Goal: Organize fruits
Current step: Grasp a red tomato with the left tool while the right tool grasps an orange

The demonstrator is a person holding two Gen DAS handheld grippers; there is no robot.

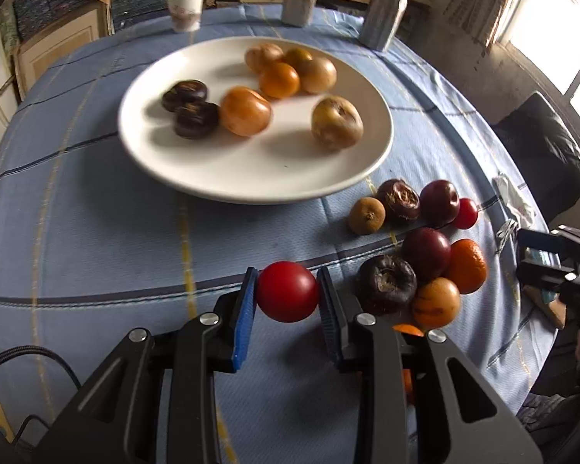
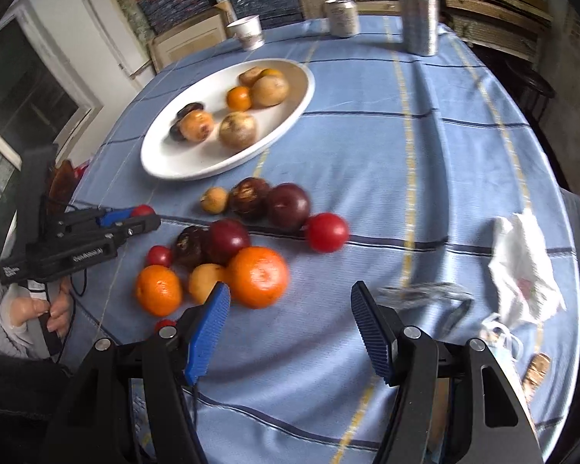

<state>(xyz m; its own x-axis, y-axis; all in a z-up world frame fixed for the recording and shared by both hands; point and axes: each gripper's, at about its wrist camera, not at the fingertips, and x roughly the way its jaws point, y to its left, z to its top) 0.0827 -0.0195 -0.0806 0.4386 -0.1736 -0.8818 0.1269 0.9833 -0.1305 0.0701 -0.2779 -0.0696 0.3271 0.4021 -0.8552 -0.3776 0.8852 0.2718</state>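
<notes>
My left gripper [image 1: 287, 297] is shut on a small red tomato [image 1: 287, 297], held just above the blue cloth, near side of the white plate [image 1: 228, 178]. The plate holds several fruits: two dark ones [image 1: 191, 108], oranges [image 1: 245, 111] and yellow-brown ones [image 1: 336, 122]. A loose pile of fruit [image 1: 425, 255] lies on the cloth to the right of my left gripper. My right gripper [image 2: 290, 309] is open and empty, just near of a large orange [image 2: 257, 276] in that pile. The left gripper also shows in the right wrist view [image 2: 135, 214], with the tomato [image 2: 142, 210] between its blue pads.
A paper cup [image 1: 185, 9], a metal can [image 1: 297, 5] and a silver pouch [image 1: 386, 7] stand at the table's far edge. A crumpled white wrapper [image 2: 522, 266] and clear plastic [image 2: 425, 294] lie right of my right gripper. The round table [image 2: 406, 154] is edged by clutter and shelves.
</notes>
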